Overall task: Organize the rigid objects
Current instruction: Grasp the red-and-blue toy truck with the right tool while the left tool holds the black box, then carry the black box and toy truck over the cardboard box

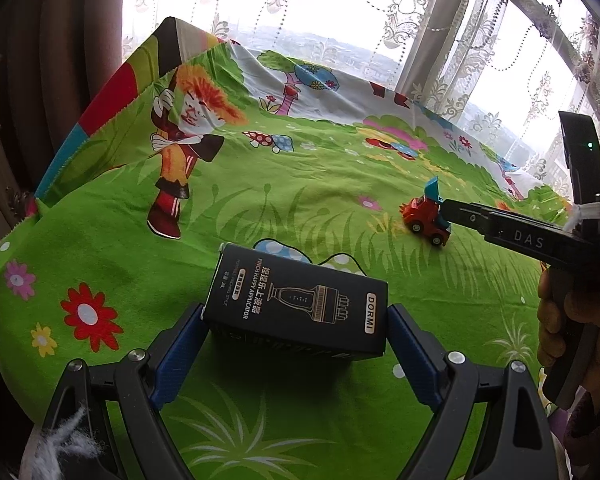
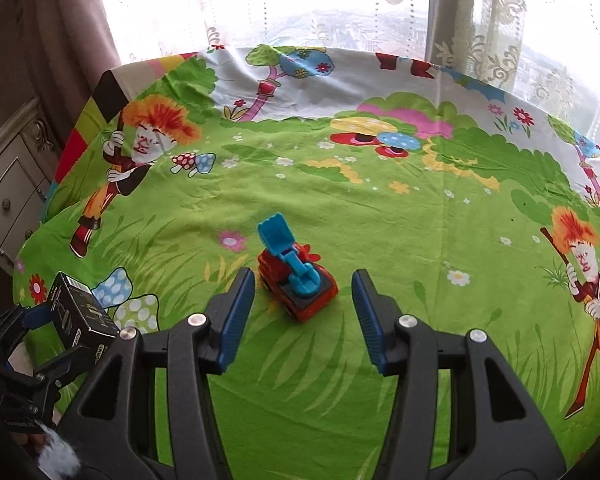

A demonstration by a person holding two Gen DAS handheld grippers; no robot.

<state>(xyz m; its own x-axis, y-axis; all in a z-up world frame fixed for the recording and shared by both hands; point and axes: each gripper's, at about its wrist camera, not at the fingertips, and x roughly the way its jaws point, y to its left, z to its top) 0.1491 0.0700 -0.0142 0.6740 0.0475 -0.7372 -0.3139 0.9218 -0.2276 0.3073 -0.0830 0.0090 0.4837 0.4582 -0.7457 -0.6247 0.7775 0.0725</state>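
My left gripper (image 1: 296, 330) pinches the dark box (image 1: 296, 308), blue pads against both its ends, low above the green cartoon cloth (image 2: 380, 216) on the worktop. My right gripper (image 2: 304, 320) stands spread around the red toy truck (image 2: 300, 284), pads apart from it, truck resting on the cloth.

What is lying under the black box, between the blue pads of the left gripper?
Under the black box lies the green cartoon cloth; a printed blue-spotted mushroom peeks out behind it. The rest of that print, and anything else beneath the box, is covered.
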